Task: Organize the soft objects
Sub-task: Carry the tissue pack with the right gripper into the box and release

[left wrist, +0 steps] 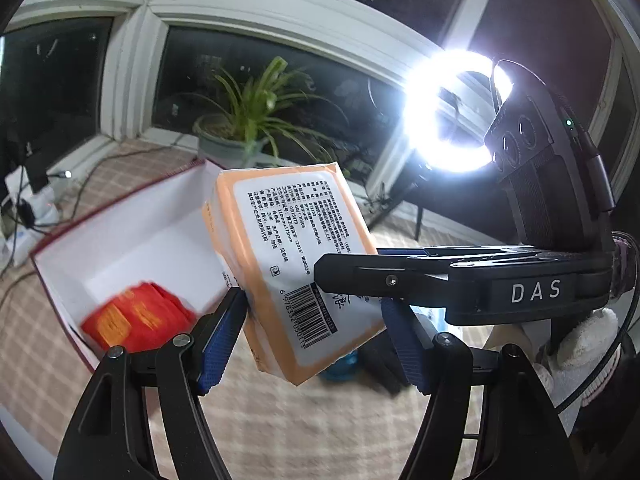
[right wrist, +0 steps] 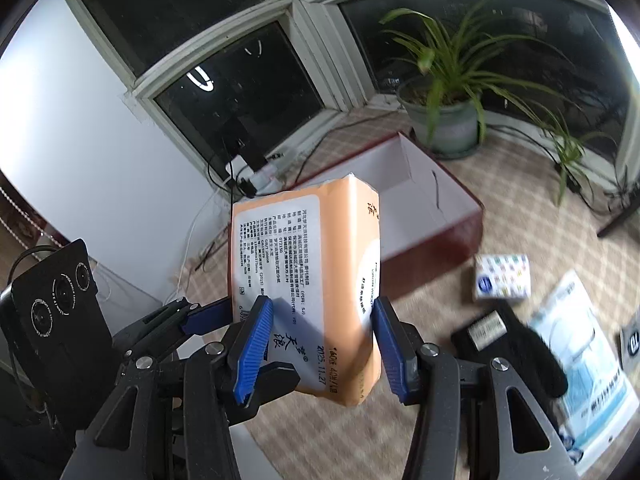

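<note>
An orange tissue pack (left wrist: pixel 296 256) with a white printed label hangs in the air above the checked mat, tilted. My left gripper (left wrist: pixel 314 320) is shut on its lower end, blue pads (left wrist: pixel 222 336) against both sides. From the right, my right gripper (left wrist: pixel 360 276) reaches across the same pack. In the right wrist view the right gripper (right wrist: pixel 324 344) is shut on the tissue pack (right wrist: pixel 312 264), and the left gripper (right wrist: pixel 208 316) clamps its left edge. Behind stands an open red box (left wrist: pixel 132 232) with a white inside, holding red packets (left wrist: pixel 136 320).
A potted plant (right wrist: pixel 444 120) stands behind the red box (right wrist: pixel 420 184). A small blue-and-white tissue pack (right wrist: pixel 502 276), a black item (right wrist: pixel 508 340) and a pale blue bag (right wrist: pixel 580 360) lie on the mat. A ring light (left wrist: pixel 452 116) glares at the right. Cables and a power strip (right wrist: pixel 256 176) lie by the window.
</note>
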`<state>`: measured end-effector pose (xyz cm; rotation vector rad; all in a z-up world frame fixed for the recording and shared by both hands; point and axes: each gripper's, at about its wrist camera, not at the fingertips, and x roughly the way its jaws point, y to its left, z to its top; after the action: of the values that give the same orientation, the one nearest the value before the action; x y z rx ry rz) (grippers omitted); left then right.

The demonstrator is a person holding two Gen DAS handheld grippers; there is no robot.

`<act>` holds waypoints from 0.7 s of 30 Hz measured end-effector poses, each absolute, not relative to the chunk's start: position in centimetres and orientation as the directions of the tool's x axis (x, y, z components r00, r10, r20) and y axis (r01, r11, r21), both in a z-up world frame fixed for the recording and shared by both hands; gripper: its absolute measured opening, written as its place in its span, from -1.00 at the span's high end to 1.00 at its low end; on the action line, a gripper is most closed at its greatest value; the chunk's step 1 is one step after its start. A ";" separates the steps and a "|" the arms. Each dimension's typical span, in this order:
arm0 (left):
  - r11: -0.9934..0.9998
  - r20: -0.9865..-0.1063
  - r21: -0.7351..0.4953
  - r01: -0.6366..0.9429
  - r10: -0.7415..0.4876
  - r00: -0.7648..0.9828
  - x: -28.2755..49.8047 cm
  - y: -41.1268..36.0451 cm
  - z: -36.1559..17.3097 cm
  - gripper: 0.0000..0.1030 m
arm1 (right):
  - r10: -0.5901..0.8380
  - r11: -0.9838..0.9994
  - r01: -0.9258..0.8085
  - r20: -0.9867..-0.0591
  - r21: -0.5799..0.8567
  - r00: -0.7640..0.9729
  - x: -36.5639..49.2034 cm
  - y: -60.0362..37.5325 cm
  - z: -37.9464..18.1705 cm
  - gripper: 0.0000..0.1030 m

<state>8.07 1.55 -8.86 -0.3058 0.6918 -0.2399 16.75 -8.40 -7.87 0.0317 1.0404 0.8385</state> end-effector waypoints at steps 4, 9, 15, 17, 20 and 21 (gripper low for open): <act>0.928 -0.575 -0.359 0.101 -0.305 0.759 9.2 3.3 -8.8 -0.34 | 0.628 0.694 -0.602 -0.741 0.395 0.238 18.4 -6.1 -7.4 0.08; 0.926 -0.574 -0.371 0.071 -0.289 0.766 11.0 5.2 -9.2 -0.34 | 0.623 0.695 -0.607 -0.744 0.385 0.242 20.2 -3.9 -7.7 0.08; 0.924 -0.585 -0.381 0.042 -0.276 0.763 13.3 6.9 -9.9 -0.34 | 0.615 0.699 -0.604 -0.753 0.383 0.234 22.7 -2.1 -8.8 0.08; 0.923 -0.590 -0.384 0.033 -0.272 0.760 14.0 7.4 -10.2 -0.34 | 0.611 0.700 -0.604 -0.757 0.381 0.232 23.4 -1.6 -9.2 0.08; 0.922 -0.601 -0.387 0.019 -0.268 0.753 14.9 8.0 -10.8 -0.34 | 0.606 0.703 -0.602 -0.762 0.379 0.227 24.3 -1.1 -9.7 0.08; 0.922 -0.605 -0.387 0.015 -0.266 0.751 15.2 8.1 -11.0 -0.34 | 0.606 0.703 -0.600 -0.763 0.381 0.226 24.6 -1.0 -9.9 0.08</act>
<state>15.18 8.10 -10.99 -0.3739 0.7085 -0.1577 24.60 -1.02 -9.94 0.0060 1.0545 0.8312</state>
